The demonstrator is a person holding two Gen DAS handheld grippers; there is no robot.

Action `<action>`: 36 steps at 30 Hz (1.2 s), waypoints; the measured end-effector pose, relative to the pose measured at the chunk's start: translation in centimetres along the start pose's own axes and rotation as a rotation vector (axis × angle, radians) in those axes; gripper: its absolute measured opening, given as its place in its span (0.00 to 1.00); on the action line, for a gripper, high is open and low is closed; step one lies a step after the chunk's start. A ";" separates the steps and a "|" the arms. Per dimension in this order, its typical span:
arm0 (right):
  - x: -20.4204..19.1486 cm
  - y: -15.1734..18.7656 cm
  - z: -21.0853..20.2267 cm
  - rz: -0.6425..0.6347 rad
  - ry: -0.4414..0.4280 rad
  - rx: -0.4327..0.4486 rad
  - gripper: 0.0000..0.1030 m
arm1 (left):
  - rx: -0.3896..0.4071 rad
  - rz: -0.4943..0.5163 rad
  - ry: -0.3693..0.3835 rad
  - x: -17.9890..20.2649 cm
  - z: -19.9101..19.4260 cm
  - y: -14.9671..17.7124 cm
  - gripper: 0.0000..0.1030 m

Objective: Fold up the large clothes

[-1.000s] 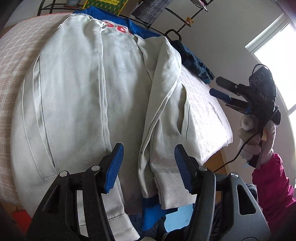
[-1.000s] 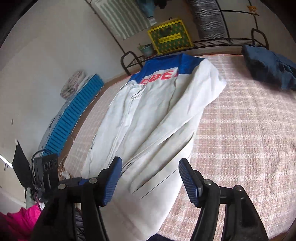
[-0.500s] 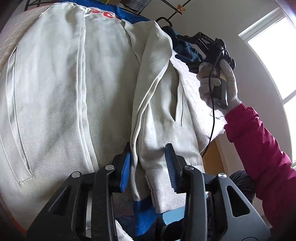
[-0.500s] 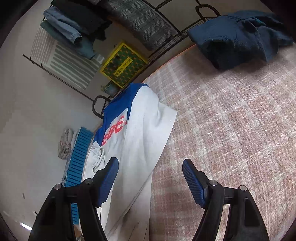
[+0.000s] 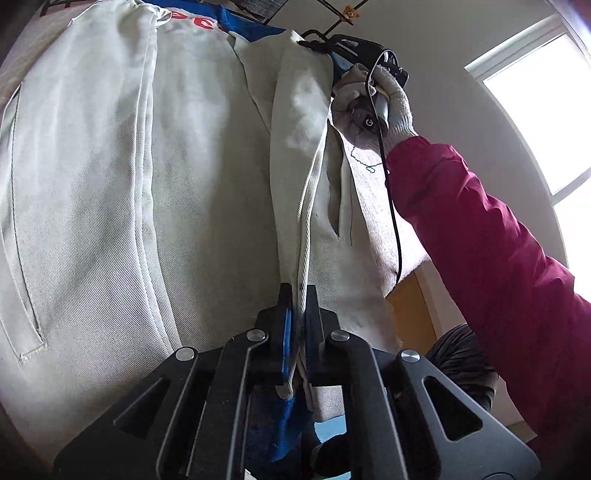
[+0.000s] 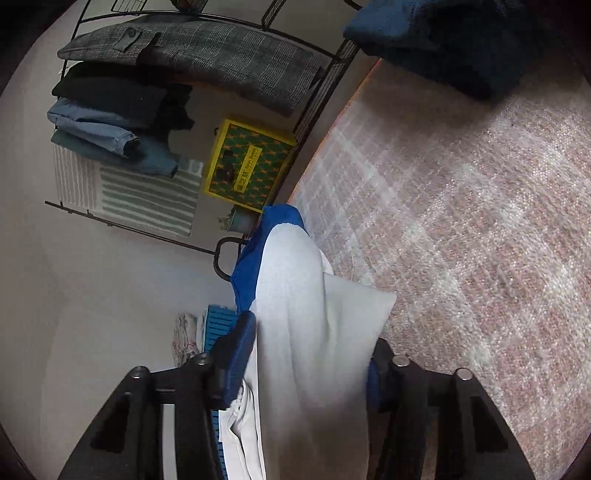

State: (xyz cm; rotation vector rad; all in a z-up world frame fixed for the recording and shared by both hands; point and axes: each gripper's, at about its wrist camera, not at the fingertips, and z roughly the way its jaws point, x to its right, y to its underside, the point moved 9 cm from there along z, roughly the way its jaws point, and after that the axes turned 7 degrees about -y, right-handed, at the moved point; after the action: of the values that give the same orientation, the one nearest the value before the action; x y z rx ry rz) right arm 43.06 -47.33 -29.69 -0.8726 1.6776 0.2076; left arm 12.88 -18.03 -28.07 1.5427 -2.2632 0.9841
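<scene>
Since a second ago the cuff end of the white jacket (image 5: 110, 184) on the desk has been pinched shut in the left claw (image 5: 297, 314), while the right claw (image 6: 306, 354), brought across to the shoulder end, is closing around that fabric, so a lengthwise fold can be judged ready.

In the left wrist view, the white jacket (image 5: 192, 177) runs past the left and top edges; its red lettering (image 5: 195, 23) is cropped and unreadable. The left gripper (image 5: 298, 325) hides the jacket's near hem. The right gripper (image 5: 332, 46), at the far right shoulder, has its fingertips behind fabric. In the right wrist view, the jacket fold (image 6: 314, 332) covers the right pad of the right gripper (image 6: 310, 354); whether the pads press the cloth cannot be determined. The dark blue garment (image 6: 443, 37) is cut off at the top edge.
</scene>
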 end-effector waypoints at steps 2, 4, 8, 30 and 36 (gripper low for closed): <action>-2.2 0.1 0.2 -0.117 0.071 -0.003 0.16 | 0.004 0.008 0.009 0.3 -0.3 0.3 0.02; -4.6 0.5 0.5 -0.263 0.193 -0.024 0.11 | 0.009 0.019 0.017 0.7 -0.6 0.5 0.02; -10.1 2.2 2.7 -0.610 0.477 -0.099 0.08 | 0.001 0.010 0.042 1.0 -0.4 1.1 0.02; -15.1 11.4 11.4 -0.667 0.327 -0.373 0.35 | -0.020 -0.066 0.080 0.2 0.1 1.4 0.02; -12.8 12.5 6.5 -0.805 0.536 -0.397 0.28 | -0.012 -0.057 0.059 -0.3 -0.6 1.5 0.02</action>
State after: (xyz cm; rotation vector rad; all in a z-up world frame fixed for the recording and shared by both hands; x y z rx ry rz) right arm 40.70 -29.33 -24.06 -1.9608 1.6344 -0.2828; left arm 11.53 -17.14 -28.41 1.5434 -2.1687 0.9851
